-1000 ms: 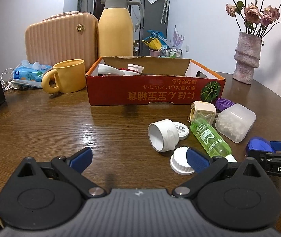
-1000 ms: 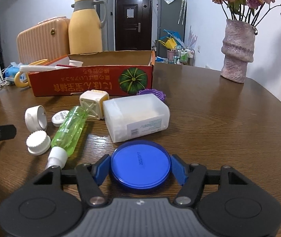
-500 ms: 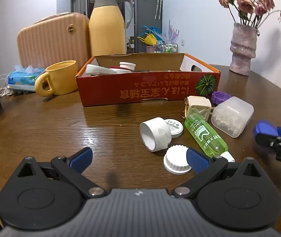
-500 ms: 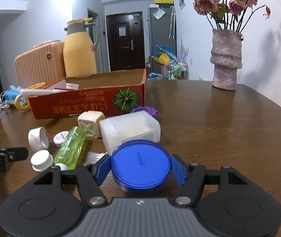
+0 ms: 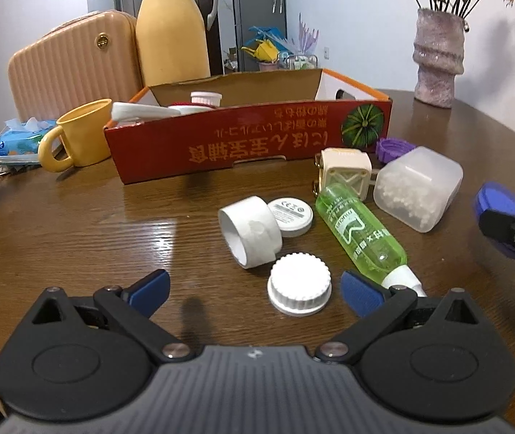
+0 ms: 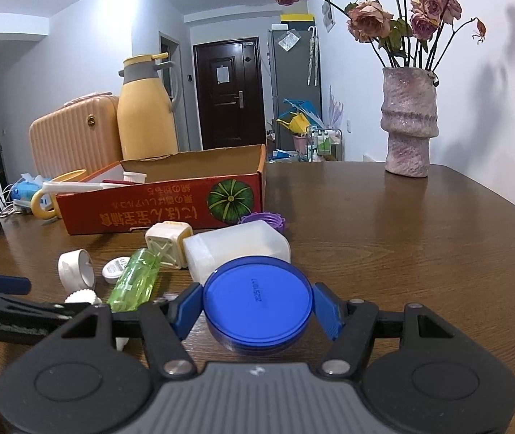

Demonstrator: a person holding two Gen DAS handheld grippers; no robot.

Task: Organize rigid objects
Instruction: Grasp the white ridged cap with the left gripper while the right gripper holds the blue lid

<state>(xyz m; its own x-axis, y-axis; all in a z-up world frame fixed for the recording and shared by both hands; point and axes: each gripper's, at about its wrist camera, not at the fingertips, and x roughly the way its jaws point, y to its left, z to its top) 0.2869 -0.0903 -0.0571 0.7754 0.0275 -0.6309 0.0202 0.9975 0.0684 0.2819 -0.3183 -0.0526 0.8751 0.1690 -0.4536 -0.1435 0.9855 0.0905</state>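
Note:
My left gripper point(image 5: 253, 289) is open, low over the brown table. A white ribbed cap point(image 5: 299, 284) lies between its fingers, close to the right one. Just beyond lie a white ring point(image 5: 250, 231), a small white disc point(image 5: 291, 213), a green bottle point(image 5: 360, 231), a cream cube point(image 5: 346, 171), a translucent tub of white beads point(image 5: 420, 191) and a purple lid point(image 5: 393, 148). Behind them stands the red cardboard box point(image 5: 250, 137) with a few white items inside. My right gripper point(image 6: 256, 307) is shut on a round blue tin point(image 6: 256, 300), right of the pile.
A yellow mug point(image 5: 80, 133) and a tissue pack point(image 5: 18, 141) sit left of the box. A peach case point(image 5: 73, 68) and a yellow thermos point(image 5: 172, 32) stand behind it. A pink vase point(image 6: 409, 126) with dried roses stands at the far right.
My left gripper has moved forward and down, so the ribbed cap now lies between its fingers. The right gripper has tipped upward with the blue tin still in it.

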